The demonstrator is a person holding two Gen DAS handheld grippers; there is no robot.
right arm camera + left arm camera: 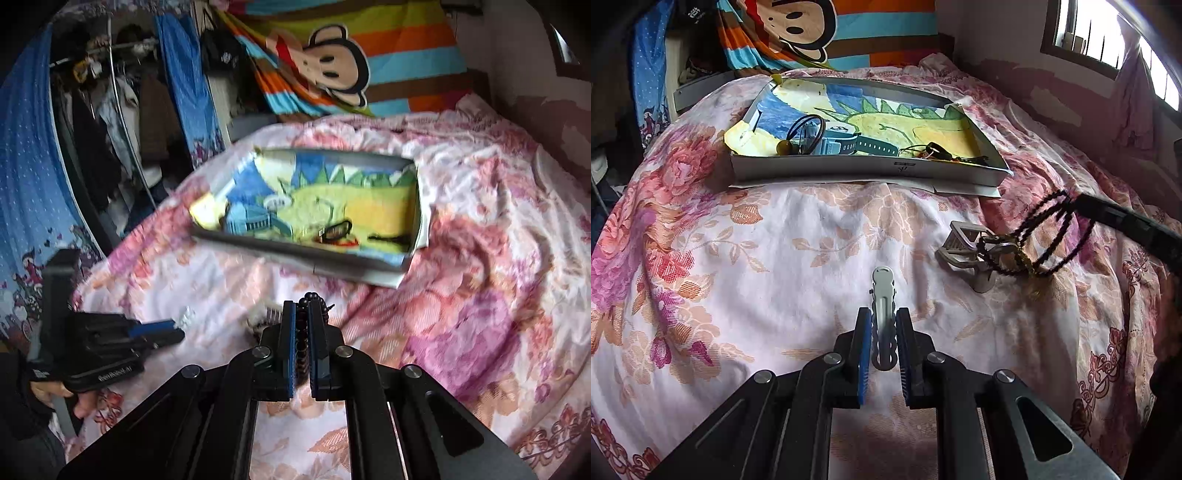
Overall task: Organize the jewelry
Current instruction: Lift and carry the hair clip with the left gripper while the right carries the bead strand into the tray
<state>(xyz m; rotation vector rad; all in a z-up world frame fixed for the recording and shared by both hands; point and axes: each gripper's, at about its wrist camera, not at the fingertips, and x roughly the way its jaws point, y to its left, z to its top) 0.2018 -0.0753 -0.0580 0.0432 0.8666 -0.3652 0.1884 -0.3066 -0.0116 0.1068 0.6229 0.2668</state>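
My left gripper is shut on a pale grey hair clip, which lies lengthwise between the blue pads and pokes out ahead over the floral bedspread. My right gripper is shut on a black beaded bracelet. In the left wrist view the bracelet hangs in loops from the right gripper, above a grey claw clip. A shallow box lined with a dinosaur drawing sits farther back, holding a teal watch and dark cords.
The floral bedspread covers the whole bed. In the right wrist view the box lies ahead and the left gripper, held by a hand, is low left. A clothes rack and blue curtain stand beyond the bed's left edge.
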